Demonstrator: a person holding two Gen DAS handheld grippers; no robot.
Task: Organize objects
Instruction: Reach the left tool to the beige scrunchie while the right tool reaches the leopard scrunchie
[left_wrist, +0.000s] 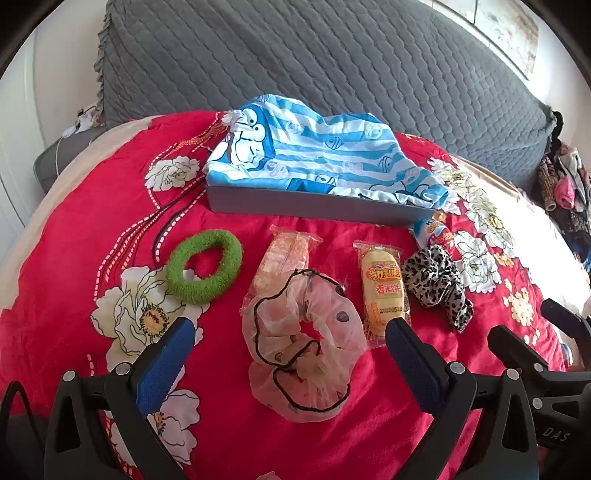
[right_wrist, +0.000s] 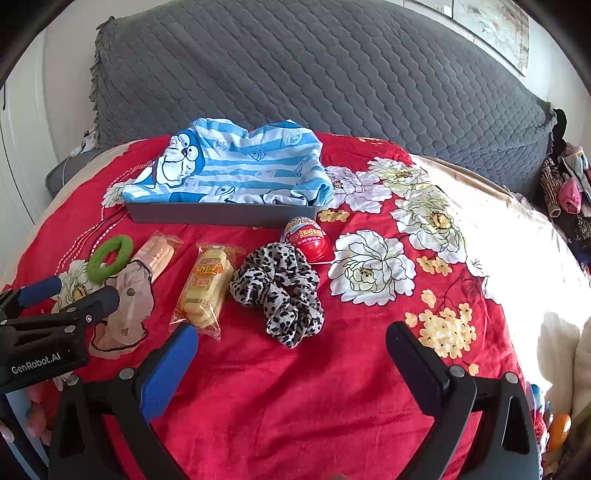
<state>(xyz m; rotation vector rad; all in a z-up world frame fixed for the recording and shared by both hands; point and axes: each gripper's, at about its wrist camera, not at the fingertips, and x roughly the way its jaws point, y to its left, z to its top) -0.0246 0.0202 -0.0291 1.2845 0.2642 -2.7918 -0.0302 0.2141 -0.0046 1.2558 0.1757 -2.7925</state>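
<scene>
On the red flowered blanket (left_wrist: 258, 424) lie a green scrunchie (left_wrist: 204, 271), a pink sheer scrunchie (left_wrist: 303, 347), a clear-wrapped pink snack (left_wrist: 284, 254), a yellow wrapped snack (left_wrist: 384, 291), a leopard scrunchie (left_wrist: 436, 284) and a red egg toy (left_wrist: 436, 236). A grey tray (left_wrist: 314, 205) behind them holds a blue striped cloth (left_wrist: 317, 155). My left gripper (left_wrist: 288, 328) is open over the pink scrunchie. My right gripper (right_wrist: 291, 332) is open just before the leopard scrunchie (right_wrist: 280, 288); the egg toy (right_wrist: 308, 238) and the yellow snack (right_wrist: 205, 288) are beyond.
A grey quilted headboard (right_wrist: 314, 74) stands behind the bed. Clothes (right_wrist: 565, 188) are piled at the far right. The blanket's right side (right_wrist: 517, 258) is bright with sunlight. The left gripper's body (right_wrist: 55, 325) shows at the left of the right wrist view.
</scene>
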